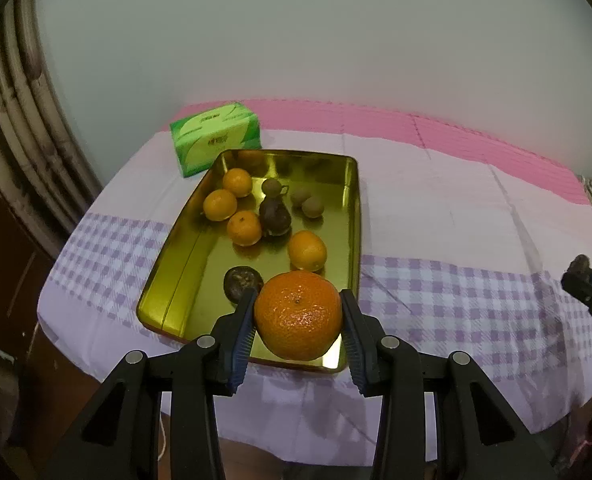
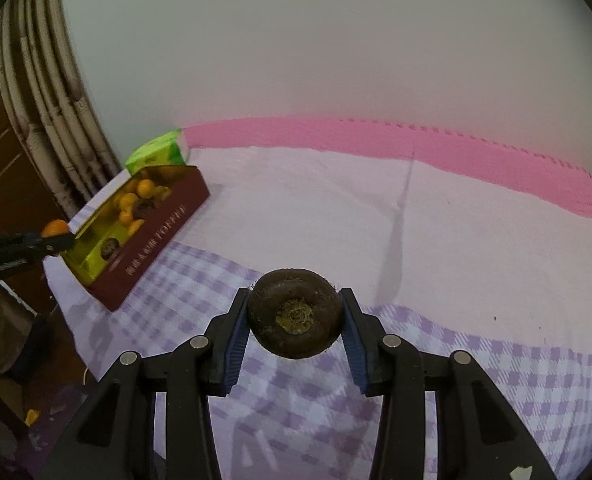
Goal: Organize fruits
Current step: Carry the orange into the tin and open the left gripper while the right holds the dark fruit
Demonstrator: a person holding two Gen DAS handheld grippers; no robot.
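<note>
Left gripper (image 1: 297, 316): its jaws squeeze a big round orange mandarin (image 1: 297, 316) from both sides, so it cannot roll away. It hangs over the near end of the tin.
Right gripper (image 2: 295, 314): its jaws pinch a dark brown round flat fruit (image 2: 295, 314) above the checked cloth, well apart from the tin.
Gold metal tin (image 1: 176, 280): sits on the table by a green tissue box (image 1: 216, 138). It has walls, so fruit stays inside.
In the tin: 4 small oranges (image 1: 307, 251) and some brown fruits (image 1: 275, 216).
My guess: both fruits go in next.
</note>
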